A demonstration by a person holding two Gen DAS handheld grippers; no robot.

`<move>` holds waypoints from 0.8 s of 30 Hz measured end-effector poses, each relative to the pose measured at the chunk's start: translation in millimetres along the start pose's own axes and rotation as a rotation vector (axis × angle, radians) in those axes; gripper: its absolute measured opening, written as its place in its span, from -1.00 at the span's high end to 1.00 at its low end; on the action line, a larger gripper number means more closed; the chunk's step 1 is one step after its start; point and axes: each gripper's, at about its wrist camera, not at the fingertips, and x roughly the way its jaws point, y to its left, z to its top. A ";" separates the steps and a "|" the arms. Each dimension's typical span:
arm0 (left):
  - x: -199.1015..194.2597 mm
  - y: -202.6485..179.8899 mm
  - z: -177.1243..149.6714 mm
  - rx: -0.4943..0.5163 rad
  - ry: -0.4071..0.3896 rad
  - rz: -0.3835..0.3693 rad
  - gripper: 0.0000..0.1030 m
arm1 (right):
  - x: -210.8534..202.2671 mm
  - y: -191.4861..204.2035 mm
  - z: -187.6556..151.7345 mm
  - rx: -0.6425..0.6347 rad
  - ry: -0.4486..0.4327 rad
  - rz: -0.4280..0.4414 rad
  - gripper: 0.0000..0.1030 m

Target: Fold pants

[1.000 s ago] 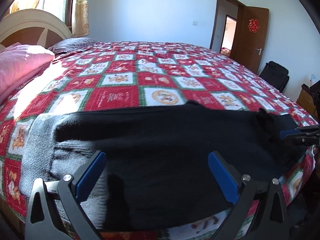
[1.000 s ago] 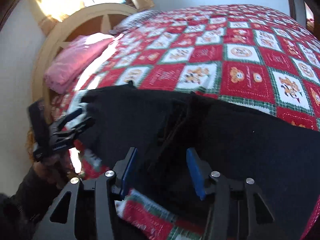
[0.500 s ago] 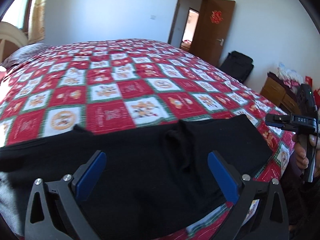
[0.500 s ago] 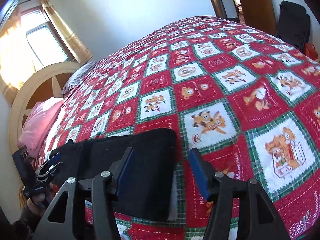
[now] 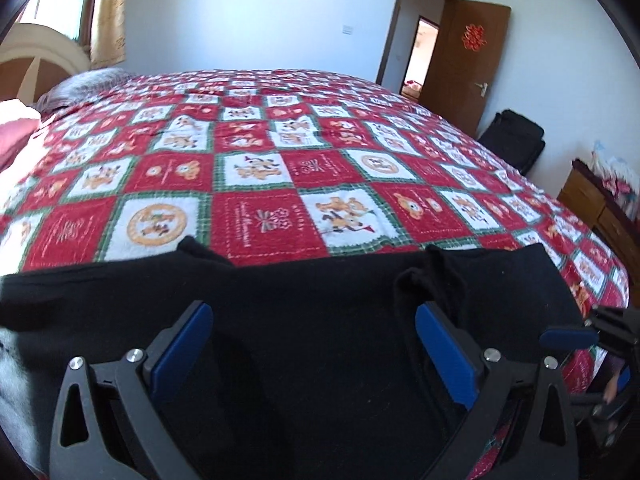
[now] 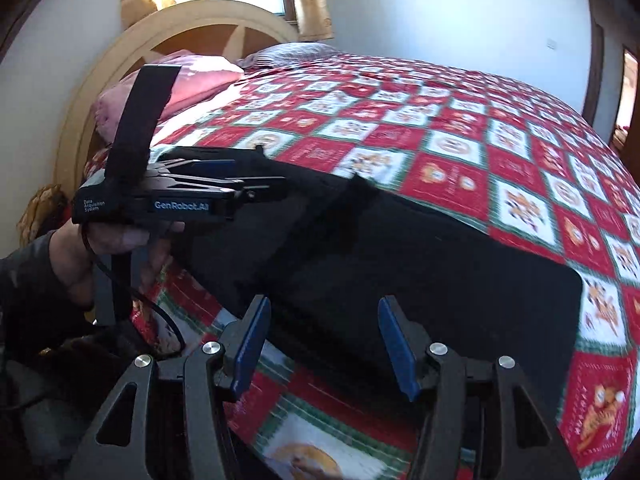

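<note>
Two grippers hover over black pants (image 5: 320,340) spread flat along the near edge of a bed (image 5: 280,168) with a red, white and green patchwork cover. No container appears in either view. Left gripper (image 5: 312,340): jaws spread wide, empty, pants lying below and between the blue pads (image 5: 182,344). Right gripper (image 6: 320,340): jaws parted, empty, pants' near edge just beyond the fingertips. Left hand (image 6: 116,248) grasps its handle, near left. Pink bedding (image 6: 168,84), far left.

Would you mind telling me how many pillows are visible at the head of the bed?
2: a pink pillow nearest the bed's edge, and a grey pillow beyond it below the window. Others may be hidden.
</note>
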 end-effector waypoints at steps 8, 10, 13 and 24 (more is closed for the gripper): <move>-4.1 14.8 -8.7 -0.060 -0.002 -0.016 -1.00 | 47.1 27.2 8.9 -0.020 0.071 -0.007 0.42; -6.2 17.0 -10.4 -0.068 -0.005 -0.021 -1.00 | 44.6 24.2 9.3 0.003 0.065 0.015 0.70; -9.1 19.3 -11.4 -0.079 -0.013 -0.031 -1.00 | 31.1 25.3 10.2 0.011 0.031 0.018 0.84; -8.3 0.4 -10.8 -0.018 -0.010 -0.088 -1.00 | 38.9 41.6 -5.6 -0.079 0.093 0.031 0.80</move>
